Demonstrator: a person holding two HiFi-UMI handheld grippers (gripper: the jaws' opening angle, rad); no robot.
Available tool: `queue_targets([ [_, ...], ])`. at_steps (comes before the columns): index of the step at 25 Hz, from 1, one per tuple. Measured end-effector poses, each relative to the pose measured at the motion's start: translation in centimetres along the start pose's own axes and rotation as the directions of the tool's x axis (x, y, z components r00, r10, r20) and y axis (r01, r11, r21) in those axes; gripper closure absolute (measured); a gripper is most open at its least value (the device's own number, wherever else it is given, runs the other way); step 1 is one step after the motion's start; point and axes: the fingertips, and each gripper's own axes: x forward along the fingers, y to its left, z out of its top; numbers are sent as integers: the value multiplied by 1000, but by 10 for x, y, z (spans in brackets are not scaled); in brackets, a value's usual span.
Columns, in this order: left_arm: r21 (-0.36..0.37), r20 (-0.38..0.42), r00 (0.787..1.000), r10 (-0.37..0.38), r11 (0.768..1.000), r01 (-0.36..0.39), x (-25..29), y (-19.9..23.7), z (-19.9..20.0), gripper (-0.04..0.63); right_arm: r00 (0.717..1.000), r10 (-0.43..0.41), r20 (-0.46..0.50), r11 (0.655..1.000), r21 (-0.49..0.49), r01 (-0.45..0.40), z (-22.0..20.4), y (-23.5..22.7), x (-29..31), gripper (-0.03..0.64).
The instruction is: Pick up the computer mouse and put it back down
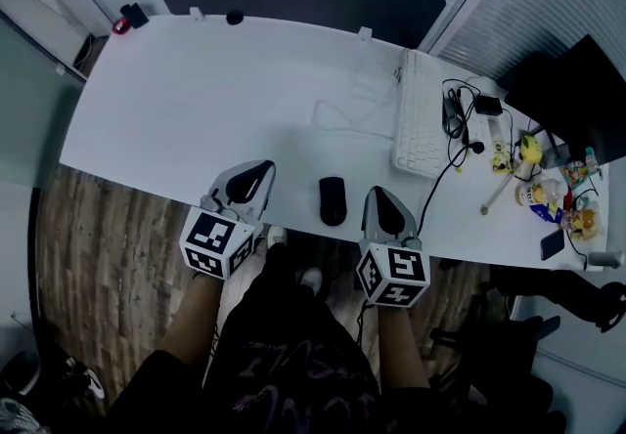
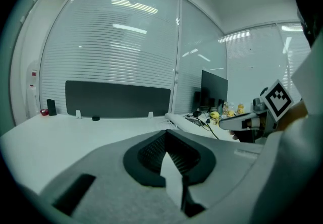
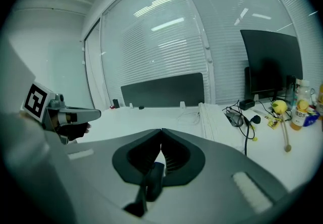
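the white desk [image 1: 196, 119] spreads ahead of both sets of fingers, with its near edge running just under them. the white keyboard [image 1: 419, 124] lies ahead of the right fingers and a little to their outer side, well apart from them. a tangle of cables and small bottles sits further out on that same side.

the left gripper [image 1: 260, 171] and the right gripper [image 1: 377, 197] hang side by side over the desk's near edge, both pointing away from the person and tipped slightly down. in the left gripper view the jaws meet at their tips, with nothing caught between them. the right gripper view shows the same: tips pressed together, and only a sliver of bare desk visible through the gap lower down. both are empty.

the black computer mouse [image 1: 333, 199] rests on the desk between the two grippers, close to the near edge. it lies to the inner side of the right fingertips, just beside them and about level with them. from the left fingertips it is also to the inner side, but further off and slightly back towards the person. its long axis runs away from the person, roughly in line with the way both grippers point. neither gripper view shows it, as the gripper bodies block that part of the desk.

the right gripper looks the better placed. it would need to open its jaws, shift inward across the mouse's narrow width, then close on its two long flanks.
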Motion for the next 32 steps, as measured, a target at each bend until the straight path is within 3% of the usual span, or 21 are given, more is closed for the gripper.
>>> queue_targets([
  [16, -70, -104, 994, -32, 997, 25, 29, 12, -59, 594, 987, 28, -158, 999, 24, -24, -64, 11, 41, 578],
  [21, -98, -132, 990, -49, 995, 37, 35, 9, -79, 594, 978, 40, -207, 999, 23, -36, -82, 13, 51, 514],
  [27, -120, -152, 986, -65, 992, 47, 43, 10, -96, 594, 962, 57, -268, 998, 17, -55, -107, 19, 65, 375],
  [32, -133, -166, 983, -75, 990, 53, 44, 13, -108, 594, 951, 62, -303, 998, 12, -61, -123, 24, 76, 309],
])
